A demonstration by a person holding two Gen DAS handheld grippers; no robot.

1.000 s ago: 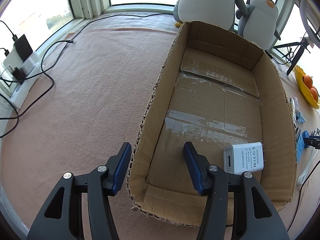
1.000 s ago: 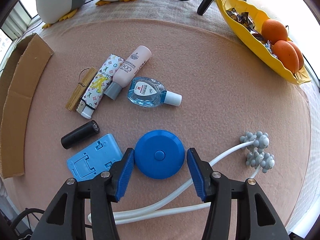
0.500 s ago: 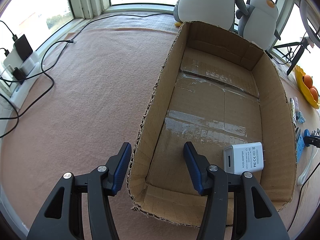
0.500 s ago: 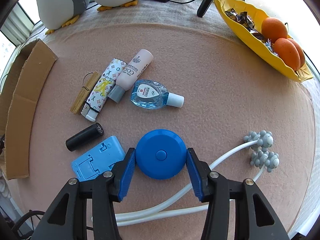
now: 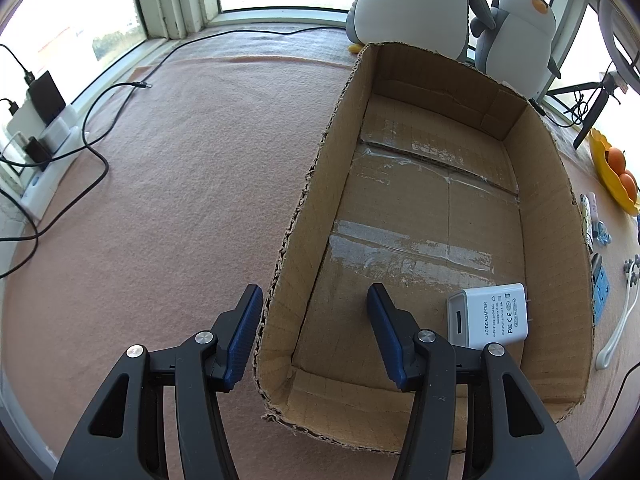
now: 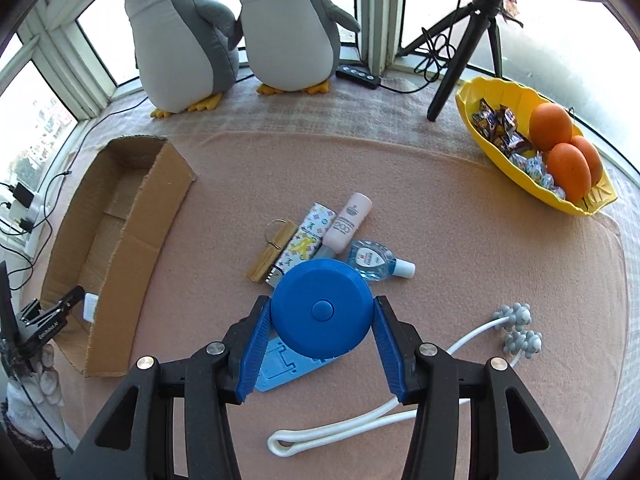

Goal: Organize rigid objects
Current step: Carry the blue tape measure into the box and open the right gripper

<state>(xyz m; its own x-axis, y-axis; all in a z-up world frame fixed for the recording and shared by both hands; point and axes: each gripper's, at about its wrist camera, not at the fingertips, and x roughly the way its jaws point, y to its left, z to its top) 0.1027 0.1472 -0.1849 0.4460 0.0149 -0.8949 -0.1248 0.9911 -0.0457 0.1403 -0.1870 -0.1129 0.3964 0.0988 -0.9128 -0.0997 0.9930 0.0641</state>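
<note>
My right gripper [image 6: 322, 308] is shut on a round blue tape measure [image 6: 320, 320] and holds it above the pink cloth. Below it lies a light blue phone stand [image 6: 280, 372], partly hidden. A long cardboard box [image 6: 120, 240] stands to the left. In the left wrist view the box [image 5: 552, 200] holds a white AC adapter [image 5: 490, 316] near its front right corner. My left gripper [image 5: 315, 292] is open and straddles the box's left wall, one finger outside and one inside. Its pads do not press on the cardboard.
Behind the tape measure lie a patterned lighter [image 6: 306, 240], a pink tube [image 6: 348, 220], a small blue bottle [image 6: 370, 260] and a gold clip [image 6: 272, 252]. A white massager [image 6: 516, 328] lies right. A yellow fruit bowl [image 6: 472, 100], tripod [image 6: 452, 68] and two plush penguins [image 6: 180, 40] stand behind.
My right gripper has risen and tilted up with the tape measure, which has left the cloth. The box and the penguins have come into its view. The left gripper has not moved.
</note>
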